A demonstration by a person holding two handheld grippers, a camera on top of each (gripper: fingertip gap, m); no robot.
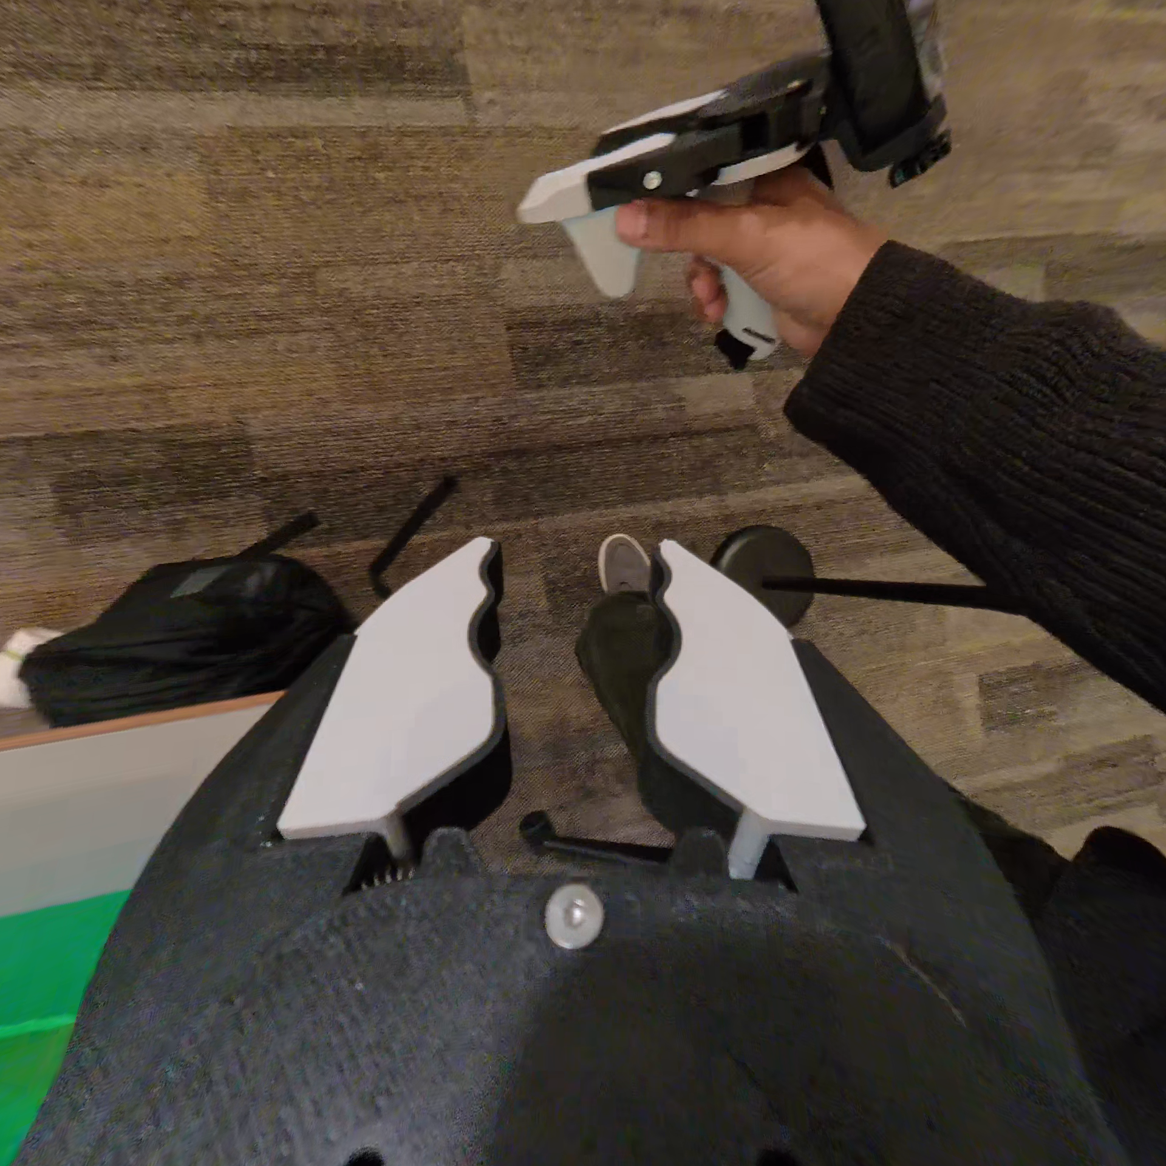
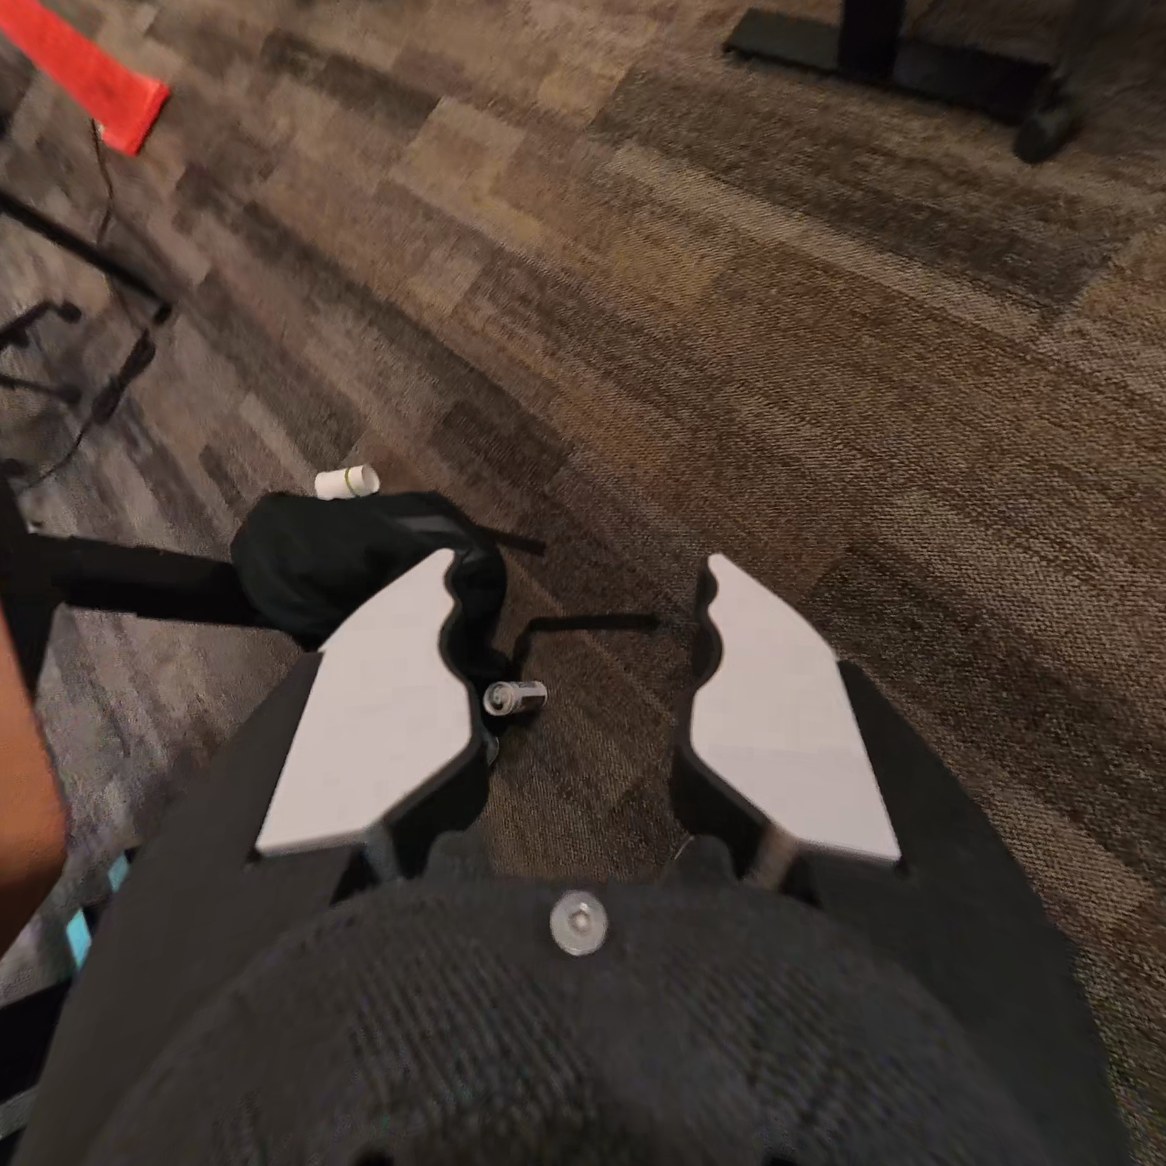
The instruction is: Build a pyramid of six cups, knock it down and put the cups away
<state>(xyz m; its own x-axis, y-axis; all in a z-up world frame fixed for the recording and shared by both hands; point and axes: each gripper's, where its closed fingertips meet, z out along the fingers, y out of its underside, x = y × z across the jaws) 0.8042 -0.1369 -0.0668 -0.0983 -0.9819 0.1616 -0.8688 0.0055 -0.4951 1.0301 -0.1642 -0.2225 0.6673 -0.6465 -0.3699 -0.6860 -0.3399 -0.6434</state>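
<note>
Silver cylinder (image 2: 514, 698) lies on the carpet (image 2: 820, 378) beside a black bag (image 2: 328, 561), seen between the fingers of the right gripper (image 2: 579, 565). It looks light, stiff and roll-prone (best pinched across the barrel). Both it and the left gripper (image 1: 575, 555) are spread wide, empty.

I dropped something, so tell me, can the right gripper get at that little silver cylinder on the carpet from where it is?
Probably yes. The right gripper is open and empty above the small silver cylinder, which lies exposed on the carpet by its left finger. Only black fabric crowds that side.
</note>
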